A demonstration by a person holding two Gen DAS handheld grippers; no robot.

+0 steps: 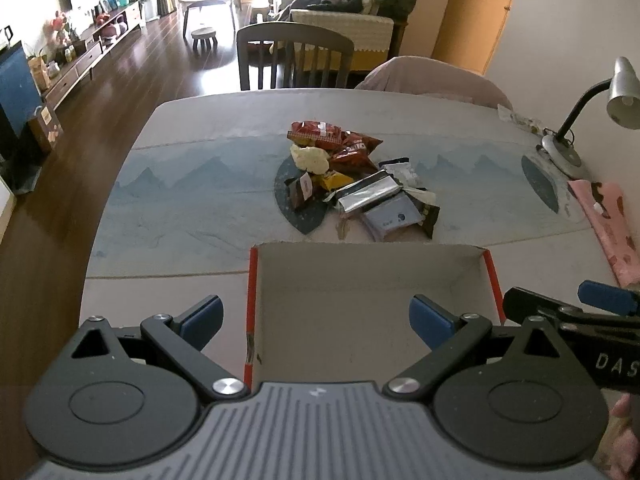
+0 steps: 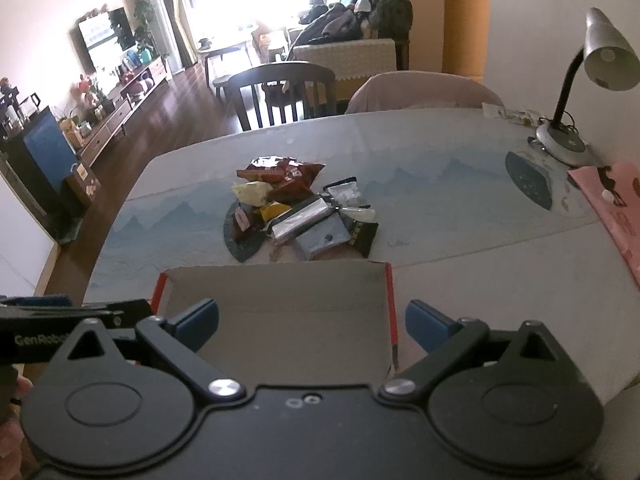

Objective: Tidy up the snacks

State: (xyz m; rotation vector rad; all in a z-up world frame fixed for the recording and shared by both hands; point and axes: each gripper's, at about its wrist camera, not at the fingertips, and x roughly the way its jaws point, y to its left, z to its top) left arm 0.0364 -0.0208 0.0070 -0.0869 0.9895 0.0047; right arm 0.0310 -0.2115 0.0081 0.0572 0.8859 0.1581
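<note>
A pile of snack packets [image 1: 352,172] [image 2: 300,208] lies mid-table: red bags at the back, a yellow packet, a silver packet and a grey-blue one at the front. Just in front of the pile stands a cardboard box [image 1: 460,272] [image 2: 280,284] with red edges and nothing visible inside. My left gripper [image 1: 316,320] hovers open over the box's near left part, holding nothing. My right gripper [image 2: 312,326] hangs open above the box's near right corner, also holding nothing. Each gripper shows at the edge of the other's view.
The table [image 1: 180,216] wears a blue-grey mountain-print cloth. A desk lamp [image 1: 588,116] [image 2: 576,92] stands at the far right, with a pink patterned cloth [image 1: 608,224] [image 2: 616,216] nearer. Two chairs [image 1: 294,60] stand behind the far edge. The floor drops away on the left.
</note>
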